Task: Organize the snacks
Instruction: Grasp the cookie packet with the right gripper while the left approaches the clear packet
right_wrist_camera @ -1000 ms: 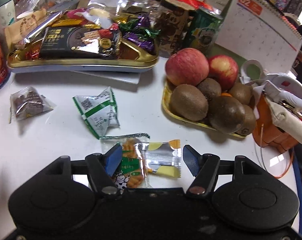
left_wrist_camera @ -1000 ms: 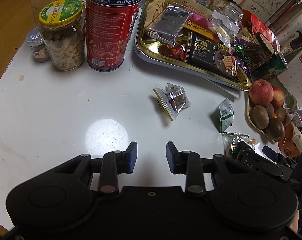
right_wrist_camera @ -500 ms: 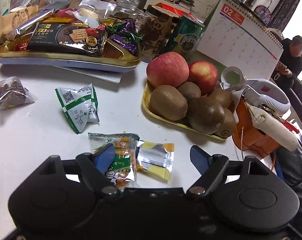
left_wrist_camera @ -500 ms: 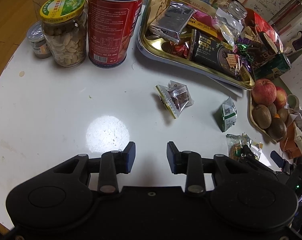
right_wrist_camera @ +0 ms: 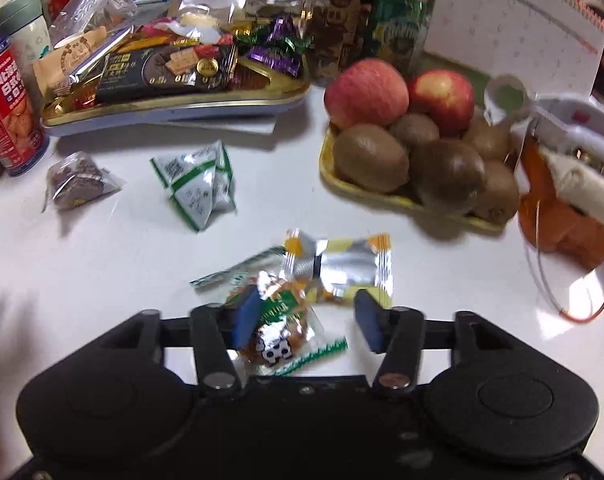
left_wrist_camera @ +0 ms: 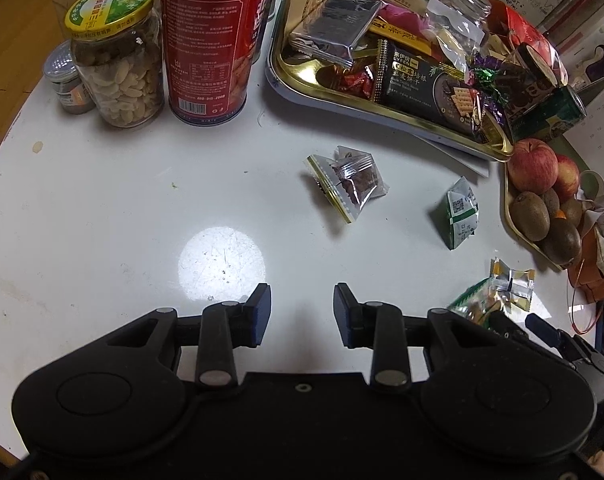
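Left wrist view: left gripper [left_wrist_camera: 301, 311] held low over the white table [left_wrist_camera: 102, 216], jaws apart with nothing between them, aimed across the tabletop. Ahead and slightly right, well clear of the fingertips, a clear brown-filled snack packet [left_wrist_camera: 351, 184]; farther right, a green-and-white pouch [left_wrist_camera: 459, 212]; beyond both, a gold tray [left_wrist_camera: 302, 68] heaped with wrapped snacks, beside a red tin [left_wrist_camera: 210, 40] and a nut jar [left_wrist_camera: 118, 56]. At the right edge, 2 small packets just ahead of the right gripper [left_wrist_camera: 517, 326]. Right wrist view: right gripper [right_wrist_camera: 303, 318] jaws spread wide, not closed on anything, tilted down toward the table. Green cow-print snack packet [right_wrist_camera: 280, 320] lying between the blue pads, against the left pad; yellow-and-silver candy packet [right_wrist_camera: 341, 268] overlapping its far end, just past the fingertips. Fruit tray [right_wrist_camera: 365, 188] with apples and kiwis ahead to the right.
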Action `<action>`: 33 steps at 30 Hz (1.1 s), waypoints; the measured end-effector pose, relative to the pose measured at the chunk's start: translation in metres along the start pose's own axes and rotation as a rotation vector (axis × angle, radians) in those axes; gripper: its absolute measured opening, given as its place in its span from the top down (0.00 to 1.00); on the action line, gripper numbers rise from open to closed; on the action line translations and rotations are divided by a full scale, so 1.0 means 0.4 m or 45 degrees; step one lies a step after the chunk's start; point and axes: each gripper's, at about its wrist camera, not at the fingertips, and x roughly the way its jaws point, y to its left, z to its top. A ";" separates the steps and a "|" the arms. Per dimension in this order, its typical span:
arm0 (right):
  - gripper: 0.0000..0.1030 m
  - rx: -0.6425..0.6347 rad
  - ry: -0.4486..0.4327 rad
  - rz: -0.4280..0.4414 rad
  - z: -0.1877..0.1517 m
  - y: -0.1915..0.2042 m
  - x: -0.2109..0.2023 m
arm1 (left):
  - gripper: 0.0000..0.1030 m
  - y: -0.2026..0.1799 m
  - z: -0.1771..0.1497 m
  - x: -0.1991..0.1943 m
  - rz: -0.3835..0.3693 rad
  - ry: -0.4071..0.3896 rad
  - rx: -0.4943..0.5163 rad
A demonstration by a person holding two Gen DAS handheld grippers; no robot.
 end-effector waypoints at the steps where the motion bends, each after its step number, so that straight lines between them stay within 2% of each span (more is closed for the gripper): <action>1: 0.39 -0.025 -0.018 0.019 -0.011 -0.005 -0.008 | 0.58 0.000 0.000 0.001 -0.002 0.003 -0.001; 3: 0.34 -0.113 -0.149 -0.045 -0.032 -0.008 -0.033 | 0.58 0.001 0.001 0.001 -0.009 0.005 -0.004; 5: 0.31 -0.201 -0.239 -0.049 -0.044 -0.013 -0.047 | 0.58 0.001 0.002 -0.001 -0.009 0.002 -0.004; 10: 0.29 -0.319 -0.197 0.040 -0.030 -0.003 -0.038 | 0.58 0.006 0.004 0.006 0.004 0.006 -0.012; 15: 0.28 -0.483 -0.291 0.039 -0.025 0.021 -0.062 | 0.58 0.003 0.005 0.014 0.006 0.017 -0.011; 18: 0.28 -0.630 -0.340 0.138 -0.044 0.035 -0.095 | 0.58 0.002 0.005 0.016 0.003 0.019 -0.014; 20: 0.25 -0.719 -0.290 0.211 -0.052 0.046 -0.095 | 0.58 -0.002 0.004 0.017 0.004 0.021 -0.008; 24: 0.25 -0.826 -0.156 0.232 -0.059 0.060 -0.059 | 0.58 -0.008 0.000 0.021 0.015 0.025 0.006; 27: 0.26 -0.815 -0.078 0.292 -0.055 0.053 -0.038 | 0.58 -0.003 0.001 0.026 0.026 0.029 -0.001; 33: 0.26 -0.801 -0.012 0.351 -0.038 0.059 -0.005 | 0.58 -0.003 0.001 0.038 0.025 0.048 -0.003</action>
